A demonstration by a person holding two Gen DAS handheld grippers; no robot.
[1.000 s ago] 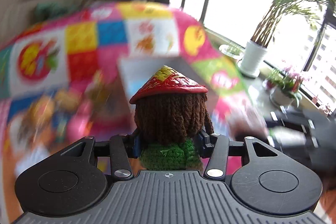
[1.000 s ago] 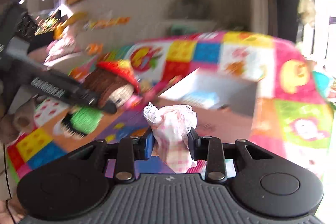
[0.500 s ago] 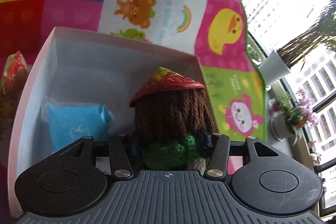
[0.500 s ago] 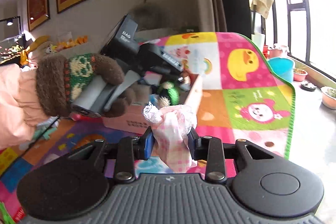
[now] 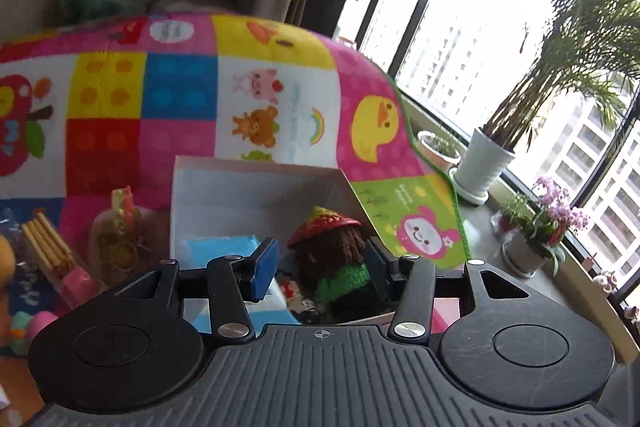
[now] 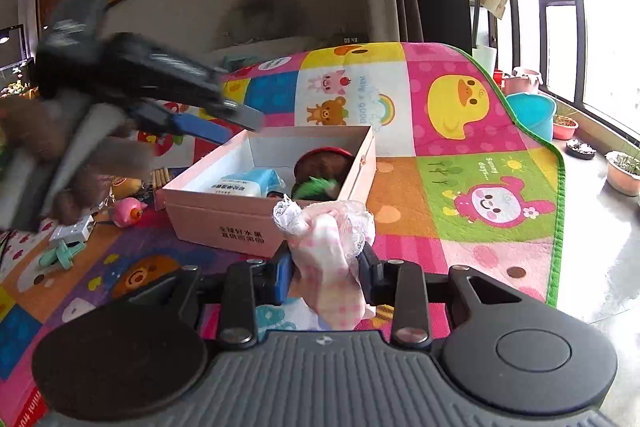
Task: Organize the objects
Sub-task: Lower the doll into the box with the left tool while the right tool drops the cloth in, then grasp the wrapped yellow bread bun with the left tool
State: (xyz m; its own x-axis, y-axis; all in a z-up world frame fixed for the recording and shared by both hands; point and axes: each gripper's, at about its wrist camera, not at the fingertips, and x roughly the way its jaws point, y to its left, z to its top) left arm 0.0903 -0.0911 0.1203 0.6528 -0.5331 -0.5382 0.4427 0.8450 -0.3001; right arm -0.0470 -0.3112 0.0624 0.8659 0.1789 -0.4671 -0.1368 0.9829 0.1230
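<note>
Doll released into box; cloth not yet placed.

Left gripper (image 5: 320, 269), clamped on the crocheted doll (image 5: 334, 259) half a second ago, now stands with jaws apart above the pink box (image 6: 224, 223). Doll lies inside, at the box's right wall, beside a blue packet (image 6: 250, 183). Right gripper (image 6: 325, 273) pinches the pink lace cloth (image 6: 330, 247) near the box's front edge, over the play mat (image 6: 460, 187).

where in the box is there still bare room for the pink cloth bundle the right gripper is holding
Bare floor shows at the far end of the pink box, between its back wall and the blue wipes pack and crocheted doll. The near end is crowded: pack left, doll right, small items between. The right gripper holds the pink cloth bundle in front of the box; the left gripper is open above it.
</note>
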